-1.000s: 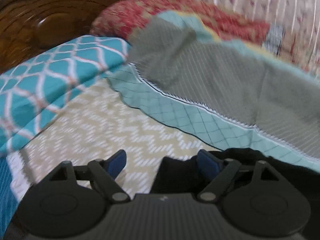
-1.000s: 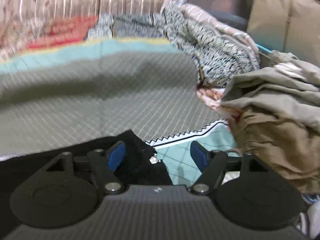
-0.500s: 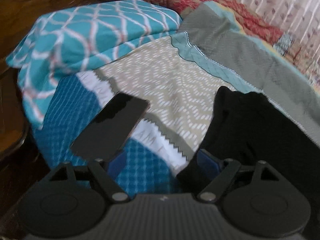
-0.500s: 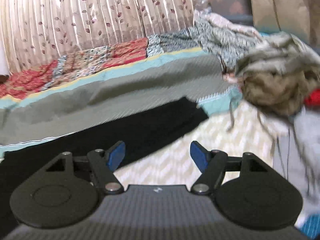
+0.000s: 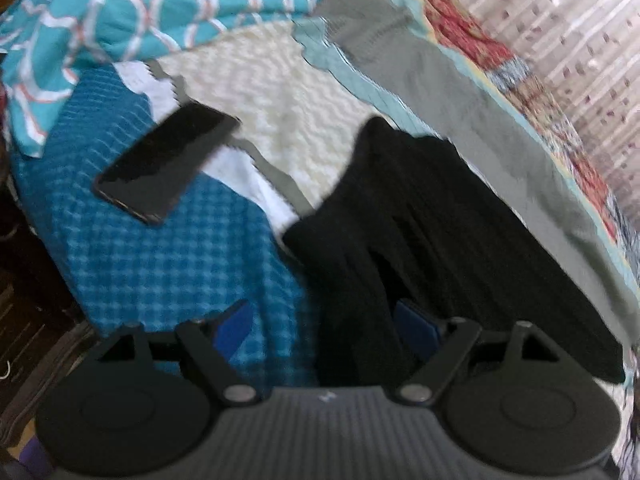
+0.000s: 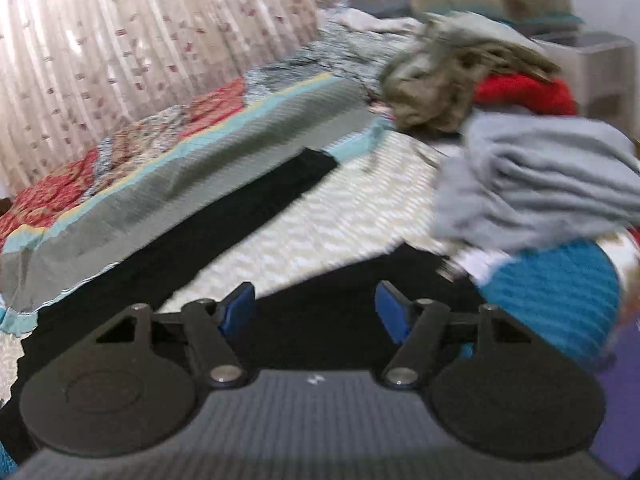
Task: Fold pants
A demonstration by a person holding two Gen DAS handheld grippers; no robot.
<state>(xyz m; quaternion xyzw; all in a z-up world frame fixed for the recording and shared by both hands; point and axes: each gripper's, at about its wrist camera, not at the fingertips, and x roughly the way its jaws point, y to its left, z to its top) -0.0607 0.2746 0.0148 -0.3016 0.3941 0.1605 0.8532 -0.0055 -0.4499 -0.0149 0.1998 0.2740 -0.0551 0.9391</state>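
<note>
Everything here is placed from the black pants (image 5: 432, 232), which lie on a bed.

In the left wrist view, a dark phone (image 5: 166, 162) lies flat on the blue checked blanket (image 5: 160, 248), off to the left of the pants and not touching them. A teal pillow (image 5: 132, 8) with white wavy lines sits up past the phone, further from the pants. A cream zigzag sheet (image 5: 288, 120) fills the space between the phone and the pants. The pants are long and flat. Their long way runs from close by the left gripper (image 5: 326, 330) up and away to the right. The left gripper is spread wide with nothing in it. Its right blue pad sits over the near part of the pants, and its left pad is over the blue blanket. I cannot tell if the pad touches the cloth. A gray quilt (image 5: 480, 120) lies along the far right side of the pants.

In the right wrist view, the pants (image 6: 256, 216) stretch from the right gripper (image 6: 316, 312) up toward the quilt (image 6: 200, 176), with one leg pointing away to the upper right. The right gripper is spread wide and holds nothing, with black cloth right in front of it. A gray cloth pile (image 6: 540, 184) sits right of the pants, and a brown cloth heap (image 6: 440, 80) lies beyond it.
</note>
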